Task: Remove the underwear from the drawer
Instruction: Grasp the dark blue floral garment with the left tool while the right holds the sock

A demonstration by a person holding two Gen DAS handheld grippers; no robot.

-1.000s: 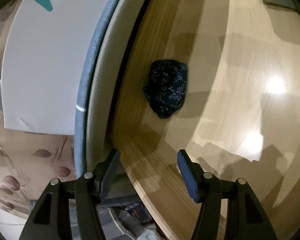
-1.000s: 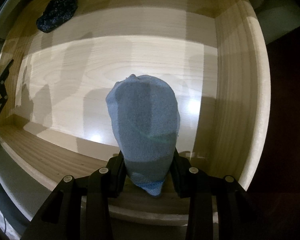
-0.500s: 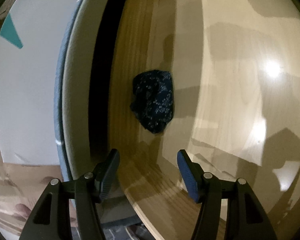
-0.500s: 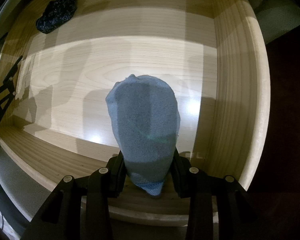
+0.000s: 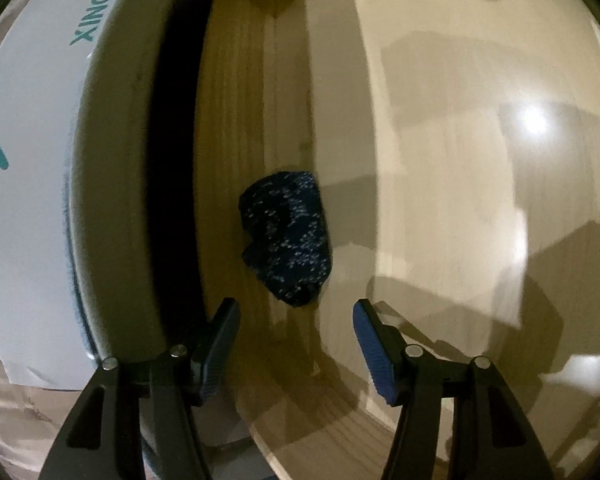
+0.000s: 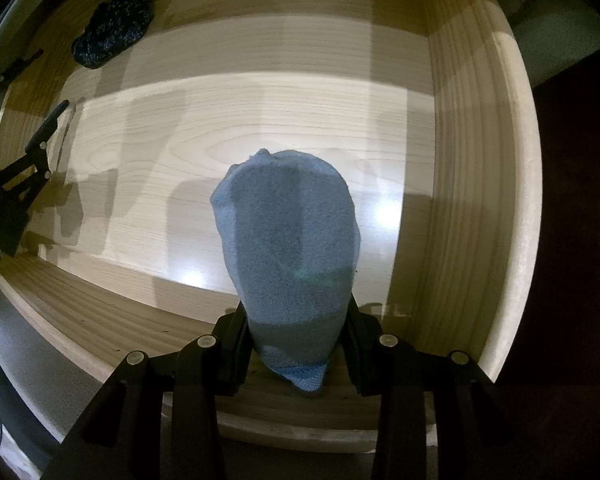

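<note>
While left gripper [image 5: 294, 334] closes, drawer [image 6: 512, 184] roomy

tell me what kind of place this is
Probably a bedroom or closet at home, looking into an open wooden drawer. It holds a dark speckled bundled garment and a light blue garment. A white printed box sits beside it.

Teal letters "XINCCI" — cut off at the edge — on the white box [image 5: 32, 184]
</note>
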